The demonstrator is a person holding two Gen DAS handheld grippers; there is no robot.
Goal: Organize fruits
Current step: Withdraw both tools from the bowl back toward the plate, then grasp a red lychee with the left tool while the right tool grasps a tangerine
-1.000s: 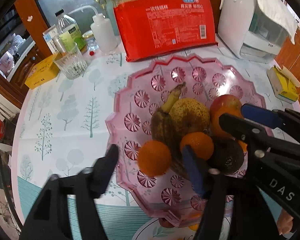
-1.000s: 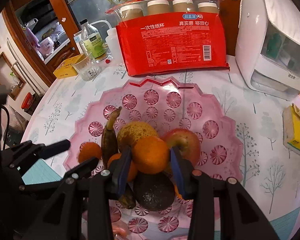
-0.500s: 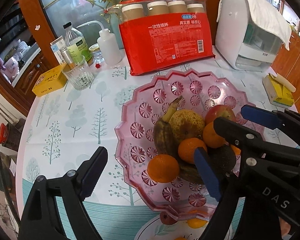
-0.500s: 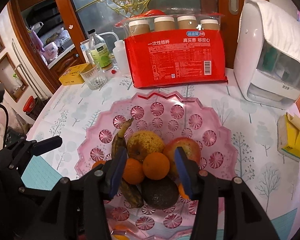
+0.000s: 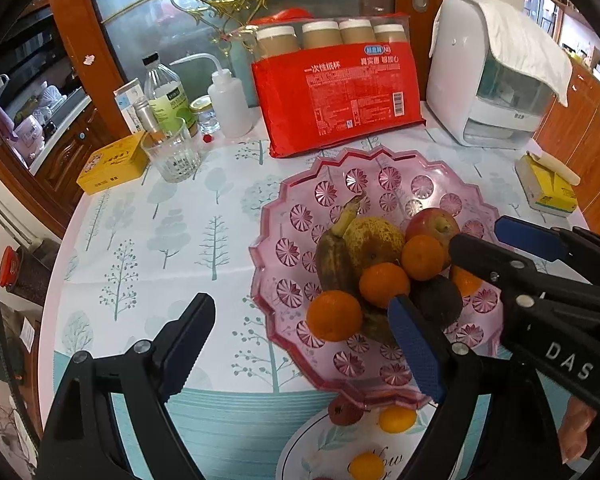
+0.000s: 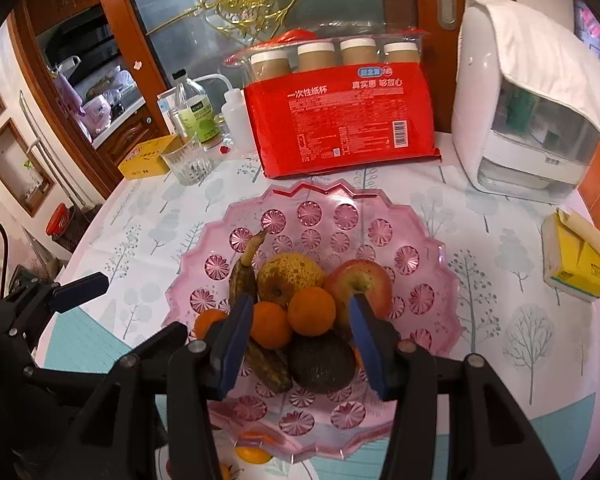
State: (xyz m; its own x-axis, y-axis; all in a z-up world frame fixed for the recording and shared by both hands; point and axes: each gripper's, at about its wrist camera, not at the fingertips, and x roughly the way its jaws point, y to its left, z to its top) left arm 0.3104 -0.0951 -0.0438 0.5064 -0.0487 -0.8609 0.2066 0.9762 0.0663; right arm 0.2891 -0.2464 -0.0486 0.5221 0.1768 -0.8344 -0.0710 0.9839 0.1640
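Note:
A pink plastic fruit plate (image 5: 384, 184) (image 6: 416, 240) holds a pear (image 5: 374, 238), a brown banana (image 5: 334, 256), a red apple (image 5: 432, 220), three oranges (image 5: 334, 314) and a dark avocado (image 5: 436, 300). My left gripper (image 5: 300, 328) is open and empty, above the plate's near left rim. My right gripper (image 6: 300, 320) is open and empty, raised over the fruit pile, its pads (image 6: 240, 320) either side of two oranges (image 6: 312, 310). A white plate (image 5: 340, 448) below holds small oranges (image 5: 396, 418) and a red fruit (image 5: 344, 412).
A red paper-cup pack (image 5: 340, 100) stands behind the plate. A white appliance (image 5: 496, 76) is at the back right, a yellow tissue pack (image 5: 548, 186) at the right. A glass (image 5: 172, 154), bottles (image 5: 164, 88) and a yellow box (image 5: 112, 164) stand at the back left.
Both grippers have pulled back and up from the fruit plate. The right gripper let go of an orange, which now rests on the pile, and its jaws opened wider.

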